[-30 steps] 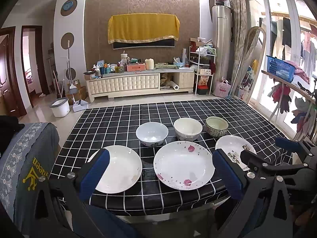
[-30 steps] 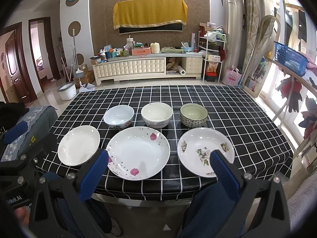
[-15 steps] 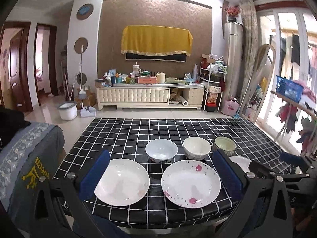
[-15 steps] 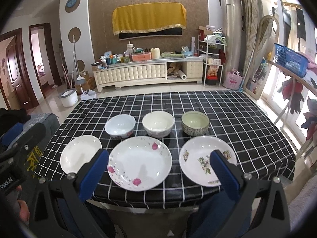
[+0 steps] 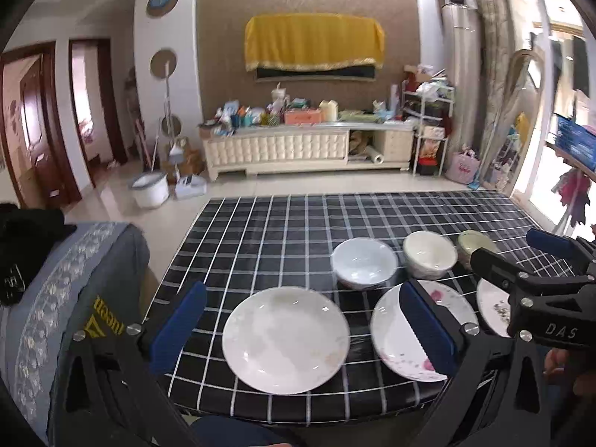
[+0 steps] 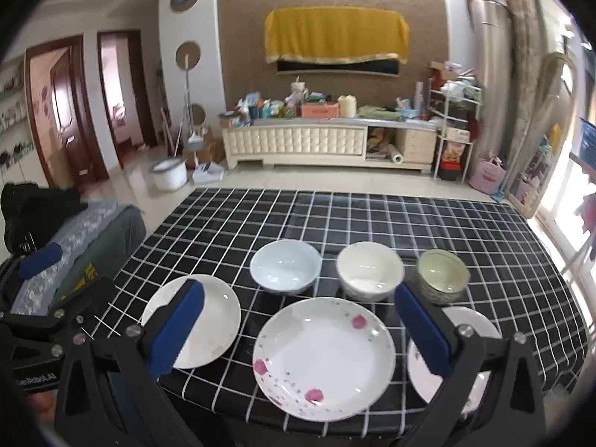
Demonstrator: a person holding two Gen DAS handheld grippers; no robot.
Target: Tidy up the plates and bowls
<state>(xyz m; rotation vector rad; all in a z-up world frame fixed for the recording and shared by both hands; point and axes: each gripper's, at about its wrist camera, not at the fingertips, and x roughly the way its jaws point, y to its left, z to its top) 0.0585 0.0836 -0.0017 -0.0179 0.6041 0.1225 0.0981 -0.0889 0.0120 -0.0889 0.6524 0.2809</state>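
Both grippers hover at the near table edge, jaws wide apart.

Left gripper frames the plain plate; right gripper frames the pink-flowered plate. Three bowls line up just behind on the checked table.

A brown textured wall fills the far side, a yellow cloth draped over a dark screen on it; below stands a cream tufted cabinet, its top crowded with bottles and boxes; a white bucket and mop rest on the pale tiled floor; dark wooden doors open at left; daylight pours through windows at right.
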